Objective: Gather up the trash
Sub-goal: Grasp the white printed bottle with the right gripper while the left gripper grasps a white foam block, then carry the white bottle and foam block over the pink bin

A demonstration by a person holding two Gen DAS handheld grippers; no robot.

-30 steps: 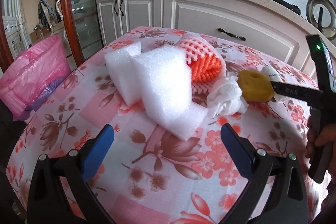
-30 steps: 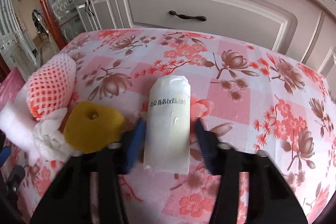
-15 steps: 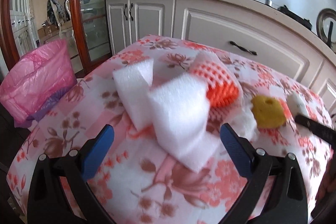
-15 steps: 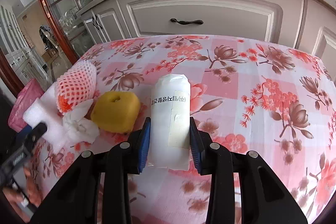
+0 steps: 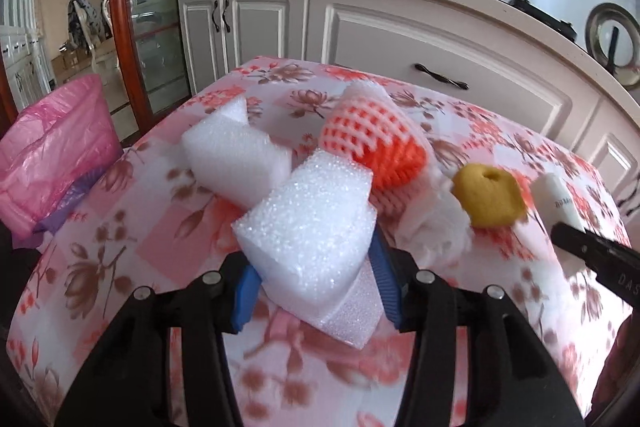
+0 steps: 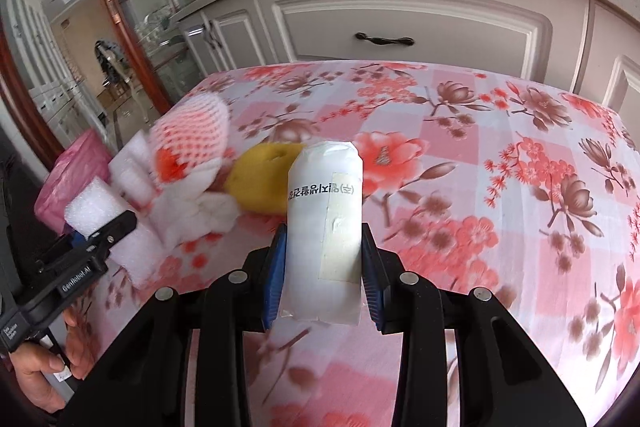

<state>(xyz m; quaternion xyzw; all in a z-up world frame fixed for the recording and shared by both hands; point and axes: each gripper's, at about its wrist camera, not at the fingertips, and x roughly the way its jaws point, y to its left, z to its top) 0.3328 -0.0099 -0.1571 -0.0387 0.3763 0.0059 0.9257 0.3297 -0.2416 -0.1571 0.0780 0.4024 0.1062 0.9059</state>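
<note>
Foam block: your left gripper (image 5: 316, 285) has just been closing on the white foam block (image 5: 308, 227); the blue pads now sit against both its sides, low on the table.
White packet: your right gripper (image 6: 322, 277) is clamped on the white packet (image 6: 324, 227), which stands lengthways between the pads.
Bin bag: the pink bin bag (image 5: 52, 147) waits off the table edge at about 9 o'clock in the left view.
Leftovers: a second foam block (image 5: 236, 155) at 11 o'clock, orange netting (image 5: 376, 143) at 12, crumpled tissue (image 5: 436, 223) and a yellow sponge (image 5: 488, 199) at 2.
Grip advice: foam squashes, so squeeze only until it stops slipping, then lift straight up before swinging.
Carry advice: take the left load first; keep your grippers apart so they don't knock the tissue or sponge.
Floral tablecloth (image 6: 500, 167): loose cloth may snag, so clear it well.
</note>
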